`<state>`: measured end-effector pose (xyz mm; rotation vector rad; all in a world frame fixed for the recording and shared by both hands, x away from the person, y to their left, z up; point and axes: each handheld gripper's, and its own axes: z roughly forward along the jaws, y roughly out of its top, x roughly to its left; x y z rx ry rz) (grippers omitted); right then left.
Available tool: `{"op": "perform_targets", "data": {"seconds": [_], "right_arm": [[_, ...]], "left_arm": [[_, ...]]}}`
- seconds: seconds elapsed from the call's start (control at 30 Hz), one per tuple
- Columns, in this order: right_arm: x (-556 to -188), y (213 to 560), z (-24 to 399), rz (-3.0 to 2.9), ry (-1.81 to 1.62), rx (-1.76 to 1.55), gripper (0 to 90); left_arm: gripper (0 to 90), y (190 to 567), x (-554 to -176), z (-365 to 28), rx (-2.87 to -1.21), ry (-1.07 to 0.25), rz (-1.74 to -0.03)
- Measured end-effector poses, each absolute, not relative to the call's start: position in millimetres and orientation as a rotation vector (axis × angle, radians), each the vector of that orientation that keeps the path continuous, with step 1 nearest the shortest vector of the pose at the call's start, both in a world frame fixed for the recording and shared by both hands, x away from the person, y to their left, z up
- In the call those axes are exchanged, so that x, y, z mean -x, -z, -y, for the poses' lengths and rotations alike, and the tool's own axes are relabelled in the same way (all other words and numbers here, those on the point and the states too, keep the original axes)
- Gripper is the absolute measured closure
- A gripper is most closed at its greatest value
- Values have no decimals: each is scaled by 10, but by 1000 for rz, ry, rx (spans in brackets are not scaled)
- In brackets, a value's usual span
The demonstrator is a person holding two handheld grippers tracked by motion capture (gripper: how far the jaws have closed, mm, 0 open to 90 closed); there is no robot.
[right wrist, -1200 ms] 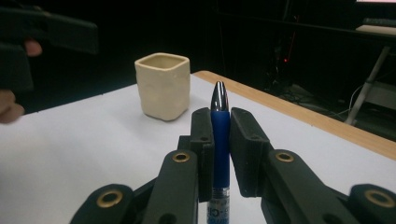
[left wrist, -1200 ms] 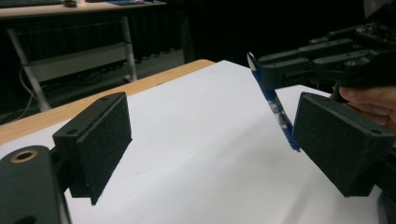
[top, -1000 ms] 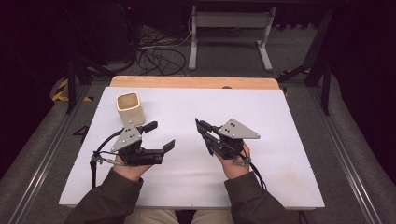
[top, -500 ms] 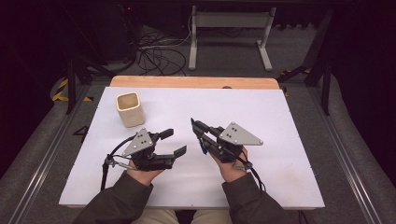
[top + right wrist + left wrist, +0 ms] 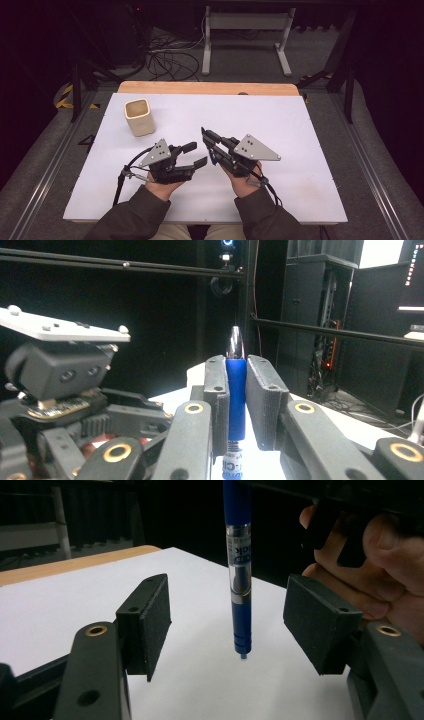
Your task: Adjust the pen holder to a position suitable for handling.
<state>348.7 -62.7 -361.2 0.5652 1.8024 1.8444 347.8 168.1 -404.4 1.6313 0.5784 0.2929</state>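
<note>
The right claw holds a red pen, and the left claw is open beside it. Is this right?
Not quite: the pen is blue, not red, as the right gripper view shows. The right claw does hold it, and the left claw is open around its lower end.

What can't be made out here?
- Pen: top end cut off by the upper edge in the left gripper view; label print too blurred to read.
- Pen barrel: hidden between the right gripper pads in the right gripper view.
- Cup: contents too small to tell from the high view.
</note>
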Motion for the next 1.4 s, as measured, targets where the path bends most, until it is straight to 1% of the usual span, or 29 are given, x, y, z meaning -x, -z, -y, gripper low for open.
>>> {"op": "perform_targets", "data": {"seconds": [0.27,0.3,0.33,0.37,0.4,0.43,0.5,0.53,0.67,0.7,0.77,0.83,0.87,1.4], "right_arm": [[-3456,3622,592,-1788,-1874,-539,805],[-3446,3623,590,-1776,-1891,-526,805],[-3446,3623,590,-1776,-1891,-526,805],[-3435,3622,586,-1775,-1905,-520,805],[-3435,3622,586,-1775,-1905,-520,805],[-3429,3621,582,-1771,-1910,-515,805],[-3430,3624,581,-1773,-1912,-515,805],[-3430,3624,581,-1773,-1912,-515,805],[-3429,3627,584,-1761,-1931,-515,805],[-3426,3624,586,-1756,-1935,-512,805],[-3423,3624,585,-1757,-1940,-513,805],[-3422,3624,585,-1756,-1943,-514,805],[-3422,3624,586,-1753,-1949,-515,805],[-3458,3615,620,-1778,-1954,-521,793]], "left_arm": [[449,4091,-3493,-1610,-1626,-276,-568],[477,4095,-3495,-1603,-1627,-270,-566],[477,4099,-3496,-1599,-1627,-269,-566],[510,4104,-3497,-1593,-1625,-268,-564],[510,4107,-3495,-1589,-1624,-266,-565],[548,4109,-3496,-1586,-1622,-269,-561],[581,4109,-3494,-1584,-1622,-274,-557],[581,4109,-3493,-1583,-1621,-274,-556],[649,4112,-3495,-1579,-1623,-267,-555],[679,4112,-3493,-1579,-1626,-262,-557],[695,4114,-3494,-1576,-1629,-259,-553],[741,4114,-3490,-1575,-1632,-258,-549],[782,4114,-3488,-1572,-1629,-260,-546],[795,4096,-3494,-1575,-1655,-284,-556]]}}
